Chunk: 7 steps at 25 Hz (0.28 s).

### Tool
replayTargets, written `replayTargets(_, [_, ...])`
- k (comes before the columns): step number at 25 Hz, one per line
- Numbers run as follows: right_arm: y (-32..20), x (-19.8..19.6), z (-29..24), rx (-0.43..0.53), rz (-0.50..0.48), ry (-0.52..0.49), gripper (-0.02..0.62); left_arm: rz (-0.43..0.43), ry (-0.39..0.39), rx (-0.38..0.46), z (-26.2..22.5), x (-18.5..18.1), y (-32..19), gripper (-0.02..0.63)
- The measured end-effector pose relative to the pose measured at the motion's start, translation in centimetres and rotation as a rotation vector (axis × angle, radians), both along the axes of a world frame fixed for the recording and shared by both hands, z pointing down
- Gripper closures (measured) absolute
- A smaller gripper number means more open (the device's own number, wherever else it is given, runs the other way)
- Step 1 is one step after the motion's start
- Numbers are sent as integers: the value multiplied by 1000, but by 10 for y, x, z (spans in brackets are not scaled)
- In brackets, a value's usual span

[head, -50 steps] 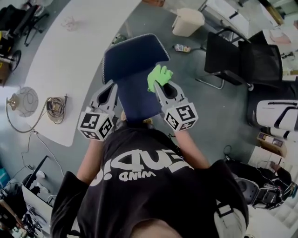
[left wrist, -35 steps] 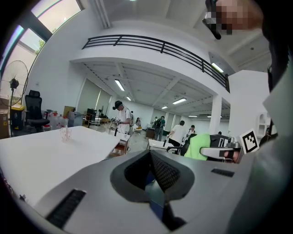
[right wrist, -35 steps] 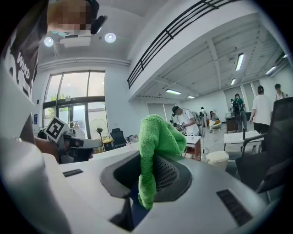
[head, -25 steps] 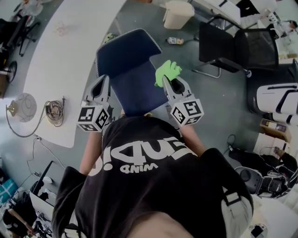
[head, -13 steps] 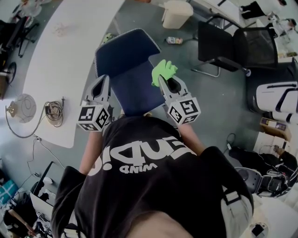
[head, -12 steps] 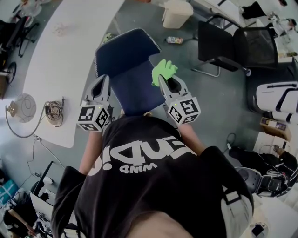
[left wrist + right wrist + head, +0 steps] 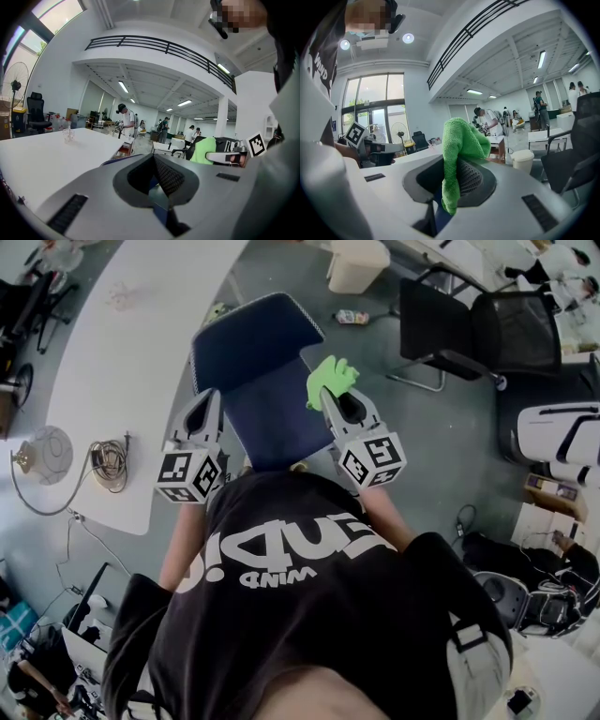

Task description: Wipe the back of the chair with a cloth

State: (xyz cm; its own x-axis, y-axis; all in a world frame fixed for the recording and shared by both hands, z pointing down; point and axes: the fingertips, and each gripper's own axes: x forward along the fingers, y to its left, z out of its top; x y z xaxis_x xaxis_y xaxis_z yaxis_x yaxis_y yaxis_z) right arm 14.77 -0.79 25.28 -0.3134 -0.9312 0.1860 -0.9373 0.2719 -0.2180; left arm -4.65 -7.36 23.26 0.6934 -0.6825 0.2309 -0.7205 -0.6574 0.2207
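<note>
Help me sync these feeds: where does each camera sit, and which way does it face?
Head view: on the person's head, looking steeply down at the chair; shirt, left claw, right claw show.
Left gripper view: on the left claw, looking along its jaws over a table; shirt at right.
Right gripper view: on the right claw, looking along jaws shut on the cloth; shirt at left.
Shared: cloth in all three; each gripper view catches the other claw.

We count two grippers, a left gripper (image 7: 207, 401) and a right gripper (image 7: 329, 401). There is one green cloth (image 7: 331, 379). There are two chairs, one blue chair (image 7: 253, 348) at center and one black chair (image 7: 441, 320) at 2 o'clock. At 10 o'clock is one white table (image 7: 122, 381), and at 12 o'clock one bin (image 7: 358, 259) and one bottle (image 7: 347, 317).
</note>
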Motion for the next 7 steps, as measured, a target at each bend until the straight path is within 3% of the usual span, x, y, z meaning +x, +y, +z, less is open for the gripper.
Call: replayTargets(7, [0,-2,-3,1,-2,-12,541,-1,-1,-4,0,0,1,611])
